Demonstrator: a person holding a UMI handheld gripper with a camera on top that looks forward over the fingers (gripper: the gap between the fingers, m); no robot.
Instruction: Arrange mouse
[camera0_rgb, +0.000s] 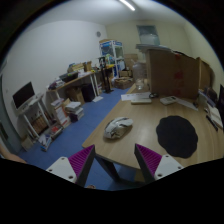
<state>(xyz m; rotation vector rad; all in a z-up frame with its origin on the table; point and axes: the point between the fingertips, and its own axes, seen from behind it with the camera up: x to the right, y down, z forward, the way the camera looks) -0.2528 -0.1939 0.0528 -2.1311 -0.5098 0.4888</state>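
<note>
One mouse (118, 127) on wooden table (150, 120) beside round black mat (177, 135); tongs (115, 160) released; cluttered shelves (112, 58), probably office.

The mouse (118, 127) is a small pale, white-grey thing with a rounded, low body. It lies flat on the wooden table (150, 125), resting on its own, untouched. It sits beyond the fingers, ahead of the one with the pad (82, 161), near the table's edge. Beside it, ahead of the other finger, lies a round black mouse mat (177, 135), apart from the mouse.
</note>
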